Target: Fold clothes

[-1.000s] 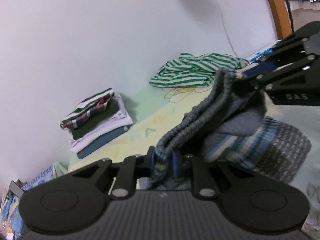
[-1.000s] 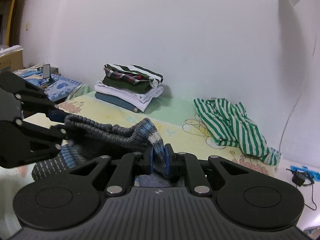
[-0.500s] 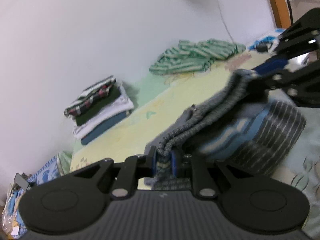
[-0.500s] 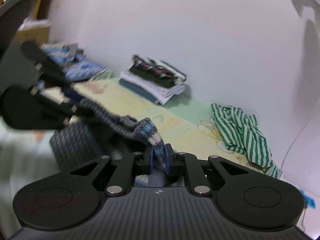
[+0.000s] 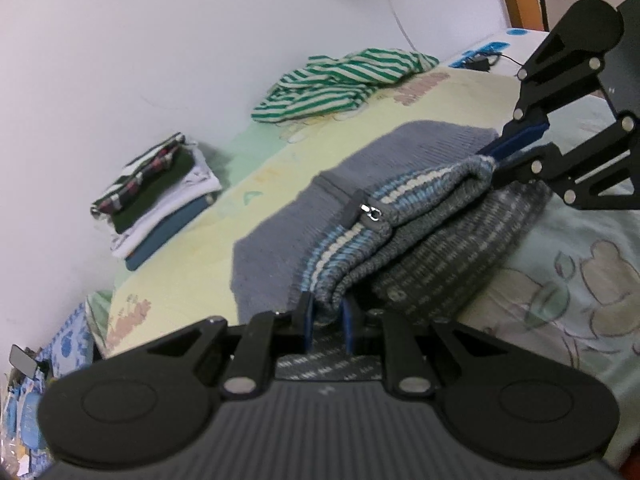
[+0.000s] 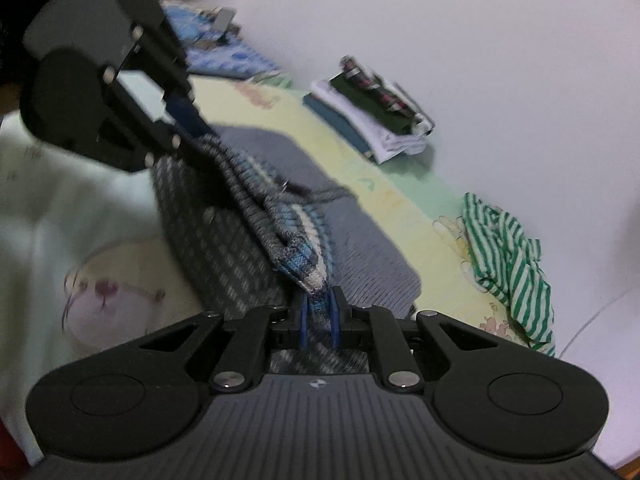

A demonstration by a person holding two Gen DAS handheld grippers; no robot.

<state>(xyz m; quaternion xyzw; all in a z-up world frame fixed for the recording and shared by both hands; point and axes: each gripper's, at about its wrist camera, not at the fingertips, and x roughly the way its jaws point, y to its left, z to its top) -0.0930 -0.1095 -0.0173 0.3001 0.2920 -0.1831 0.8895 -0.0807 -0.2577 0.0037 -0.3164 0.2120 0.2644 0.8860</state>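
Your left gripper is clamped on one end of the folded edge of the grey knit sweater, and your right gripper is clamped on the other end of that edge. The sweater lies on the bed sheet, its blue-and-cream striped band turned over a dotted grey layer. Beyond the sweater, against the wall, sit a stack of folded clothes and, well apart from it, a crumpled green-striped shirt.
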